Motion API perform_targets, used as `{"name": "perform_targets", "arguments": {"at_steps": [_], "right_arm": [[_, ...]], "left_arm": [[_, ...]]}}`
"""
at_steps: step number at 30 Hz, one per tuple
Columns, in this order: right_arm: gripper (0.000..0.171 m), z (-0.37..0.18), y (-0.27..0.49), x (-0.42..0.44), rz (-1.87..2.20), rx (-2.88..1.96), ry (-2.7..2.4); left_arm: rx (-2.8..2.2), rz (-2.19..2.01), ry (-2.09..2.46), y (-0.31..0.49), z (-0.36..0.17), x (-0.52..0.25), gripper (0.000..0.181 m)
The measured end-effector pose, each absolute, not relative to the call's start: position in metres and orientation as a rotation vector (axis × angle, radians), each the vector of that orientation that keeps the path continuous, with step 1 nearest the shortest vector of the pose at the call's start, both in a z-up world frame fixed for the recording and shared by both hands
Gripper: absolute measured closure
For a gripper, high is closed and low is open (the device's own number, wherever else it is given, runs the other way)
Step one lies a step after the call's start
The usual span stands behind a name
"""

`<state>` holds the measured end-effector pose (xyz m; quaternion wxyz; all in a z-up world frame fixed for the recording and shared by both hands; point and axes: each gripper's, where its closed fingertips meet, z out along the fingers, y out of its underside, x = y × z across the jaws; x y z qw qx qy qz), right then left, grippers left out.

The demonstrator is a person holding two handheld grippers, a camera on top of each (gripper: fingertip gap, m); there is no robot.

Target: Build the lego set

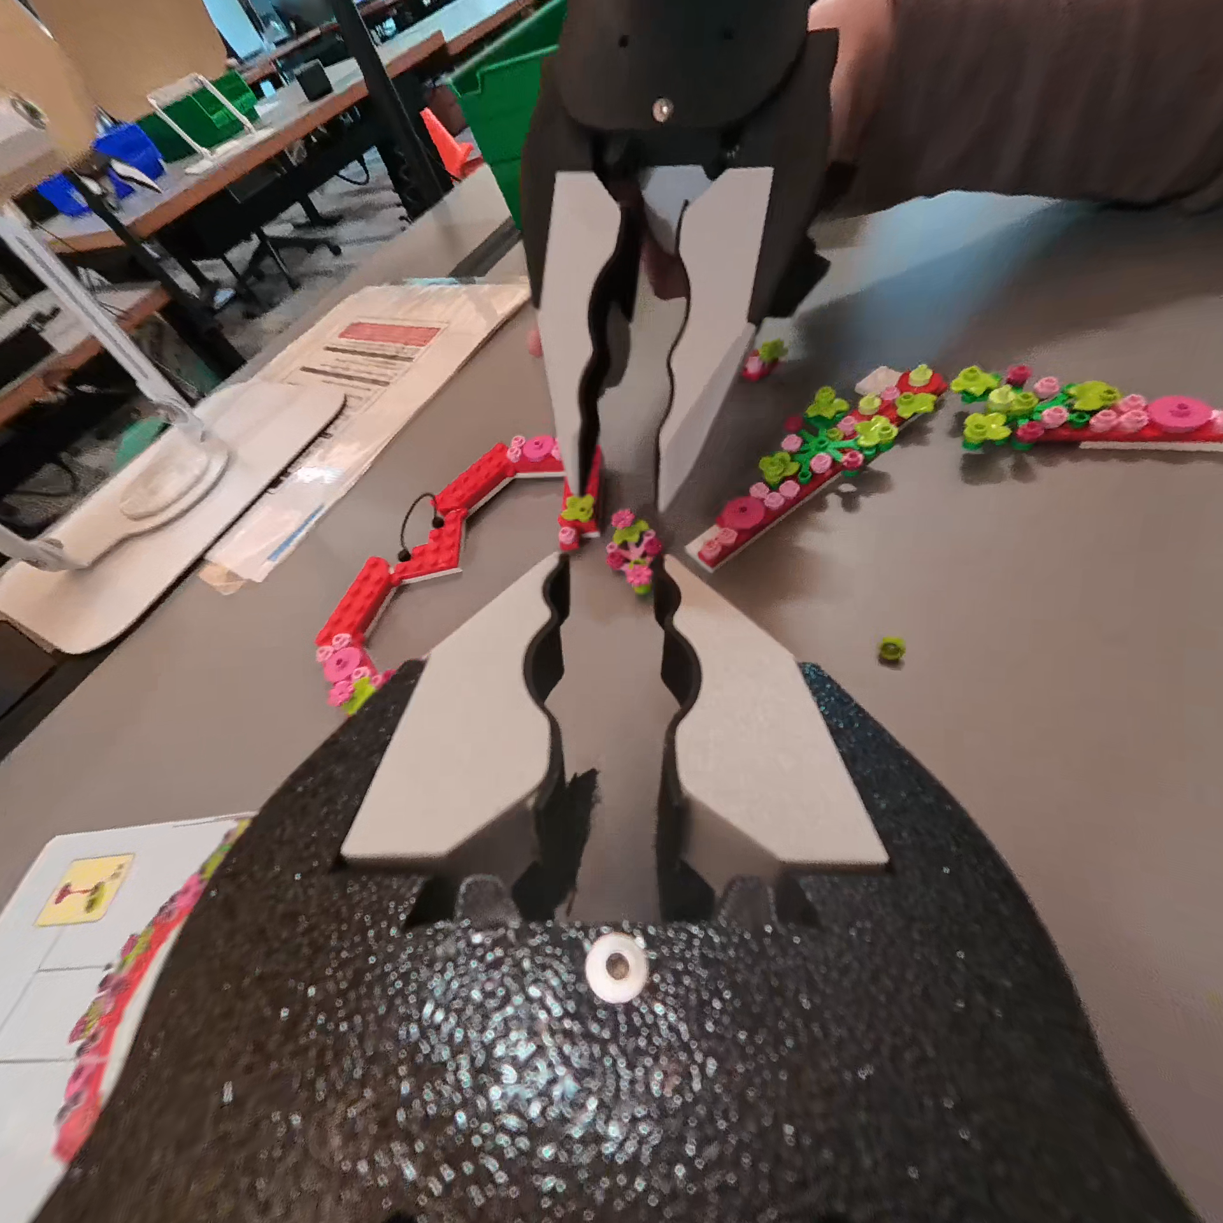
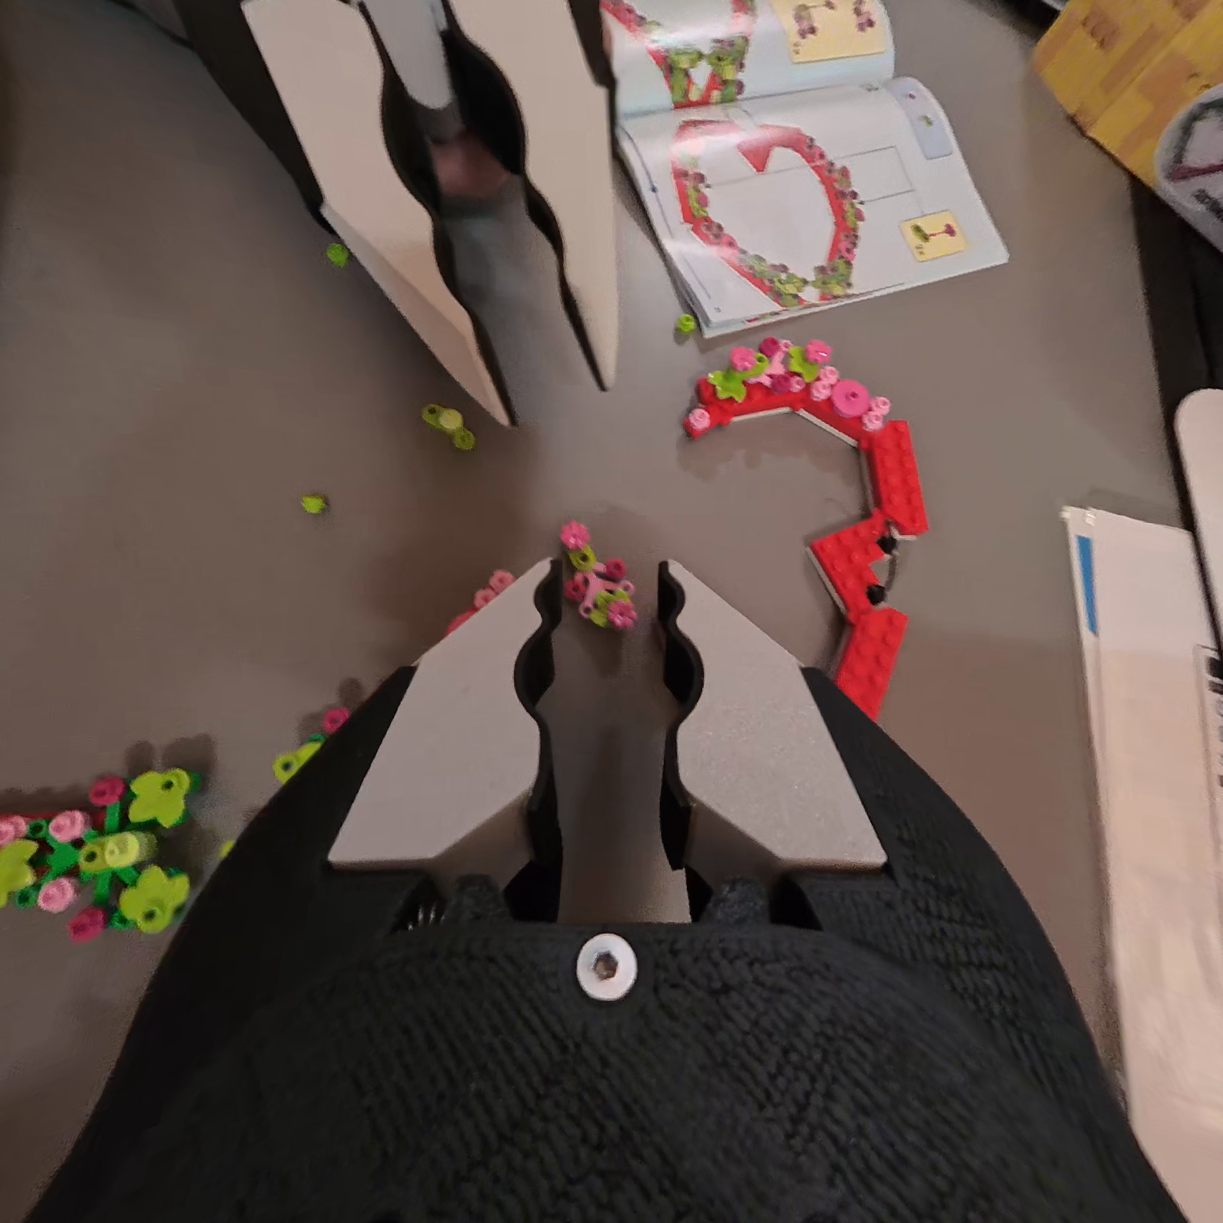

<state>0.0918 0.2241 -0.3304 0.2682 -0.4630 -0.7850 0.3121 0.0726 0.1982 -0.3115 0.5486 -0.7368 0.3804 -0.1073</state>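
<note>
— What do the two grippers do rn?

— Both point at the same small flower cluster in the middle of the grey table. It is a pink and lime lego bit, lying alone on the table. The left gripper has its jaws apart, nothing btw them; the cluster lies just in front of its tips, a bit to the right side.

— And the right one?

— The right gripper is released too, w/ a gap between the fingers. The cluster sits near that gap at the tips, but I cannot tell if a finger touches it. In the left view this gripper comes down from above, and its one tip is just beside a red piece with a lime flower.

— Where is the rest of the set?

— A red zigzag arc w/ pink flowers at one end lies to the side, and a thin black cord hangs on it. Two straight red strips covered w/ green and pink flowers are on the other side. Some loose lime studs are scattered on the table. The open instruction booklet lies close to the arc's flowered end.
</note>
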Motion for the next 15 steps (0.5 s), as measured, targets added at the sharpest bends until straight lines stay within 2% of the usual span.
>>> {"name": "perform_targets", "arguments": {"at_steps": [4, 15], "right_arm": [[0.143, -0.328, 0.253, 0.104, 0.752, -1.224, -2.088], [0.131, -0.336, 0.275, 0.115, 0.729, -1.121, -2.107]], "left_arm": [[-1.848, -0.319, 0.928, 0.201, -0.323, 0.084, 0.146], [-2.047, -0.370, 0.932, 0.213, -0.350, 0.090, 0.154]]}}
